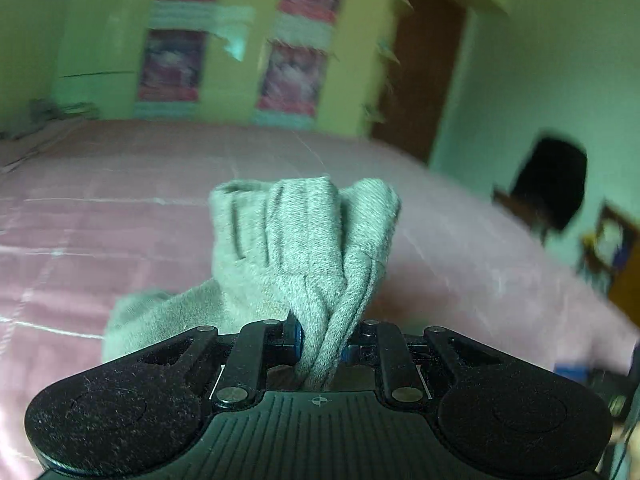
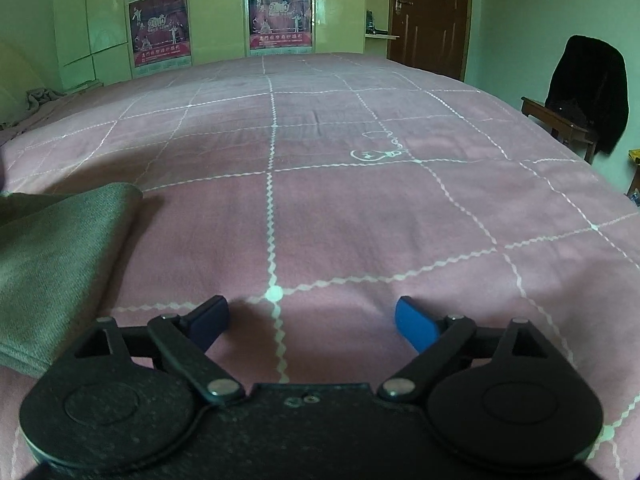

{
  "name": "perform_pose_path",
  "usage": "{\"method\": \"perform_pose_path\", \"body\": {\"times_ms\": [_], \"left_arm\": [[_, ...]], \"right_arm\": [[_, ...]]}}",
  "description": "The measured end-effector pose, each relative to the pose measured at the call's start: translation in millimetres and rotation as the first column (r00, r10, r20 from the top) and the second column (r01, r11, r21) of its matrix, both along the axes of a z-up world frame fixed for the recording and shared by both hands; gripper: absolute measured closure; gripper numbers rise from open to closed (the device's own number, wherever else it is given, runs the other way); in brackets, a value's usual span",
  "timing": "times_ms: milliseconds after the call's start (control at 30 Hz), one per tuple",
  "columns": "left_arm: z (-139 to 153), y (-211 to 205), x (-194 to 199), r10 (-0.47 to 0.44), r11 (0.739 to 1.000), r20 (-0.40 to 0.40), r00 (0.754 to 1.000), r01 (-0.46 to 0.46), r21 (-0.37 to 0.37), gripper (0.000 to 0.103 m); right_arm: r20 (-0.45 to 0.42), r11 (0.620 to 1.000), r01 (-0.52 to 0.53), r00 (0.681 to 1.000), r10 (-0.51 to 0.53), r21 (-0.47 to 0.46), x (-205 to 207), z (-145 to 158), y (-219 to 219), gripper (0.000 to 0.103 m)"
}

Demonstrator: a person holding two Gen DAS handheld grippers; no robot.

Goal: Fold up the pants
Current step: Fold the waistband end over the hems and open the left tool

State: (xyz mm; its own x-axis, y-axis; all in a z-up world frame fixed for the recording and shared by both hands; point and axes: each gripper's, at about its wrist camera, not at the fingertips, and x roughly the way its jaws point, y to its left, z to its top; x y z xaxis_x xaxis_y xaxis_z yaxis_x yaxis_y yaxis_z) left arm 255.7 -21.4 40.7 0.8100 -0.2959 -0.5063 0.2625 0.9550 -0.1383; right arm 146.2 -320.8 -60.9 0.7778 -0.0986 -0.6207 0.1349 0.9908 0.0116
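Pants (image 1: 296, 248), grey knit, stood bunched at the centre of my left view, their gathered cloth pinched in my left gripper (image 1: 320, 344), whose jaws were clamped nearly together on the folds. The rest of the fabric trailed down to the lower left of that frame, over the pink bed (image 1: 120, 220). That whole view was smeared with blur.

In my right view the pants (image 2: 52, 264) lay flat at the left edge on the bed (image 2: 360, 200), just beside my right gripper (image 2: 310, 318). Its jaws were spread wide, holding nothing, low over the checked cover.

I judged a fold was in hand, my left side carrying one end of the pants across. The next move called for laying that end down squarely on the flat part, with my right jaws free to pin or smooth the cloth.

Beyond the bed stood a wardrobe (image 2: 224, 8), a door (image 2: 432, 16) and a chair (image 2: 560, 120) at the right.
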Motion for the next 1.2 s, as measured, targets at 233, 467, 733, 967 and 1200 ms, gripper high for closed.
{"method": "perform_pose_path", "body": {"times_ms": [233, 467, 733, 967, 1200], "left_arm": [[-10, -65, -14, -0.053, 0.98, -0.044, 0.998, 0.06, 0.192, 0.086], [-8, -68, -53, -0.129, 0.983, 0.08, 0.988, 0.117, 0.144, 0.086], [-25, -96, -53, -0.275, 0.927, -0.015, 0.961, 0.269, 0.261, 0.084], [-37, -117, -53, -0.418, 0.871, -0.153, 0.895, 0.443, 0.212, 0.017], [-1, -82, -114, -0.323, 0.925, 0.016, 0.946, 0.311, 0.219, 0.017]], "right_arm": [[-0.002, 1.0, -0.003, 1.0, 0.003, 0.02, 1, 1, -2, 0.009], [-0.006, 0.999, -0.006, 1.0, 0.006, 0.034, 5, 1, -3, 0.007], [-0.002, 0.998, 0.0, 1.0, 0.0, 0.055, 4, 1, -5, 0.007], [0.002, 0.999, 0.004, 1.0, -0.004, 0.053, 4, 1, -4, 0.007], [0.025, 0.998, 0.015, 1.0, -0.017, 0.068, -3, 2, -6, 0.009]]}}
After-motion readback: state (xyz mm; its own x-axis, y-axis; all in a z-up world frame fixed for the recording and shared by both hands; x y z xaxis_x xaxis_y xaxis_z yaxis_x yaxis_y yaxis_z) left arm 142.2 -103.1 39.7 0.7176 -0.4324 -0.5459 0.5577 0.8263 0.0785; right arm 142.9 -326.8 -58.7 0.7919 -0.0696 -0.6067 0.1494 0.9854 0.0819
